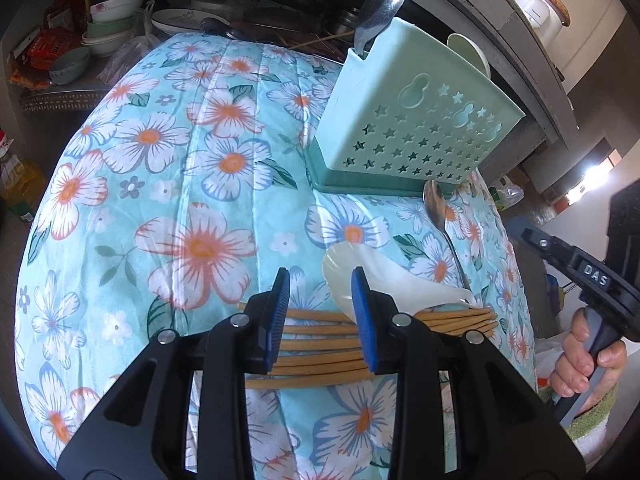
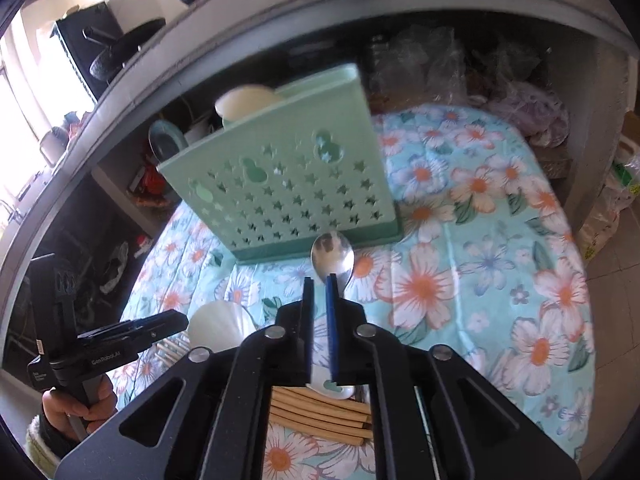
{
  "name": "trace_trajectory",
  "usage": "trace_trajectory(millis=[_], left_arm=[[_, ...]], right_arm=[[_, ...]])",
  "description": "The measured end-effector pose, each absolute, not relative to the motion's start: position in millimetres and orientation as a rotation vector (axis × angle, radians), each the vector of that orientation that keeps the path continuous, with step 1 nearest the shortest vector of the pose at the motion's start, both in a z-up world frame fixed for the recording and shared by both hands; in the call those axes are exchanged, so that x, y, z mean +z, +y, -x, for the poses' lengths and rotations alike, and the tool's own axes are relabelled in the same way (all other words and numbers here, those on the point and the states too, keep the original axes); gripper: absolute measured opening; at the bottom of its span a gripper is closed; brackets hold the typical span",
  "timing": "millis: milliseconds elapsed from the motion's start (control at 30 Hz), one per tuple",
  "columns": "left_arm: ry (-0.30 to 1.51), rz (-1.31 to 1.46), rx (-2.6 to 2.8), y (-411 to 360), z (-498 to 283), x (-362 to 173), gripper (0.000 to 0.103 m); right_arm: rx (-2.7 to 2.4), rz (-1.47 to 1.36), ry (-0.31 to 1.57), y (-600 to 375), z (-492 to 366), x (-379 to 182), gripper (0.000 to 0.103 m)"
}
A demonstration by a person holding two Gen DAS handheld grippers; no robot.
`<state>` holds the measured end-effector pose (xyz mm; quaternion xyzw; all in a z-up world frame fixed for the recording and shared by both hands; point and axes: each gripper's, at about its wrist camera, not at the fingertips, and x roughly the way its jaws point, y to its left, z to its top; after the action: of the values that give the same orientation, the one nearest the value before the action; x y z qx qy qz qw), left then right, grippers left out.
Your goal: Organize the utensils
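On the floral tablecloth (image 1: 200, 160), one steel spoon (image 1: 384, 4) already stands in the mint, star-perforated plastic holder (image 1: 412, 120), while a second metal spoon (image 2: 332, 258), a glossy white ceramic spoon (image 1: 372, 276) and a bundle of bamboo chopsticks (image 1: 320, 344) lie unsorted in front of it. The left gripper (image 1: 320, 312) hovers parted and empty over the chopsticks; the right gripper (image 2: 320, 300) stands slightly parted, gripping nothing, above the spoons.
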<state>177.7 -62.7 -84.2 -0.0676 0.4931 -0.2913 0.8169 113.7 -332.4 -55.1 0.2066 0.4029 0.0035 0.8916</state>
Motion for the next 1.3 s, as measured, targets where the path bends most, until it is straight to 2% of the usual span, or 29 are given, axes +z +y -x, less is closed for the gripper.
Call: trace_trajectory(millis=[33, 67, 300, 500, 667, 733, 1100, 1300], left_arm=[[1.052, 0.145, -0.622, -63, -177, -84, 0.030], [1.051, 0.145, -0.623, -63, -176, -84, 0.030], [1.046, 0.152, -0.616, -57, -175, -82, 0.030], [1.043, 0.162, -0.605, -49, -178, -81, 0.030], [1.040, 0.167, -0.599, -46, -180, -81, 0.030], [1.040, 0.167, -0.599, -47, -180, -81, 0.030], [1.033, 0.157, -0.601, -49, -179, -80, 0.030], [1.034, 0.151, -0.608, -51, -178, -81, 0.030]], right_arm=[[0.013, -0.450, 0.849, -335, -120, -60, 0.031], [0.005, -0.459, 0.865, -338, -127, -66, 0.036], [0.001, -0.499, 0.922, -356, -169, -102, 0.037], [0.033, -0.515, 0.912, -358, -182, -110, 0.037], [0.052, -0.457, 0.912, -342, -176, -110, 0.012], [0.054, -0.439, 0.899, -337, -172, -106, 0.008], [-0.084, -0.062, 0.779, -319, -133, -51, 0.002], [-0.169, -0.022, 0.755, -361, -113, -22, 0.002]])
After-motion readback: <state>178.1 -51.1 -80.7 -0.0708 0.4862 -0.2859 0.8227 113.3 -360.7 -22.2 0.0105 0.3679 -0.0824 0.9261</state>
